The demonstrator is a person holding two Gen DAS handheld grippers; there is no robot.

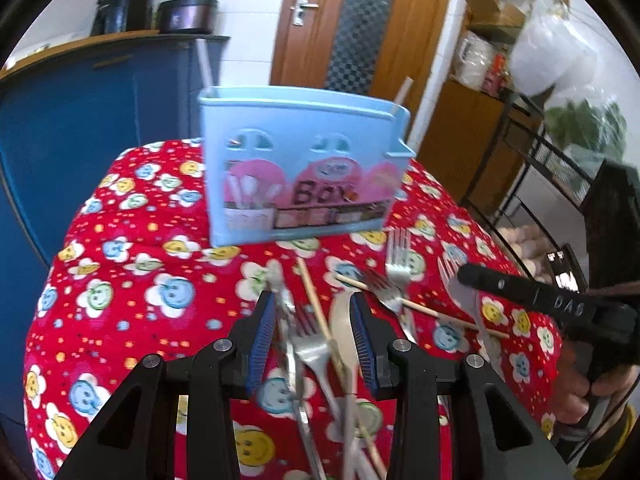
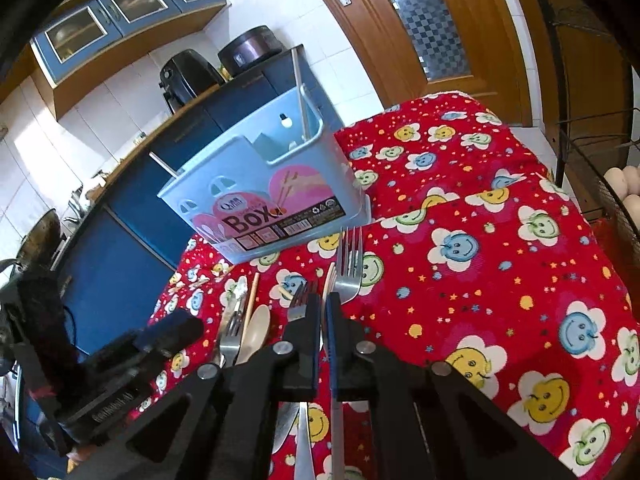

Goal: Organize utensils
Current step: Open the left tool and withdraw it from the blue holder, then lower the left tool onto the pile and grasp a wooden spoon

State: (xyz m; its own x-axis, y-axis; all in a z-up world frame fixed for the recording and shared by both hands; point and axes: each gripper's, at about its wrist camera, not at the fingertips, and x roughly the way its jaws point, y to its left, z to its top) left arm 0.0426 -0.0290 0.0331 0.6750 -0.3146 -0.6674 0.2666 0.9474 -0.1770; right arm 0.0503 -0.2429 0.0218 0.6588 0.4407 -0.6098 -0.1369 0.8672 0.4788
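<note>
A light blue utensil box (image 1: 304, 168) (image 2: 272, 192) stands at the far side of the red smiley tablecloth (image 1: 140, 280), with a stick (image 1: 206, 64) upright in it. In front of it lies a loose pile: forks (image 1: 396, 264), a chopstick (image 1: 420, 306), a pale spoon (image 2: 256, 332). My left gripper (image 1: 312, 328) hovers open over the pile, with a fork (image 1: 308, 344) and a spoon lying below its blue pads (image 1: 262, 340). My right gripper (image 2: 324, 308) (image 1: 466, 274) is shut on a fork (image 2: 348, 272) (image 1: 464, 300), whose tines stick out past the fingertips.
A blue cabinet (image 1: 80, 120) stands beyond the table's left edge, with an air fryer (image 2: 184, 76) and a cooker (image 1: 188, 14) on top. A wire rack with eggs (image 2: 624, 184) stands close on the right. A wooden door (image 1: 360, 28) is behind.
</note>
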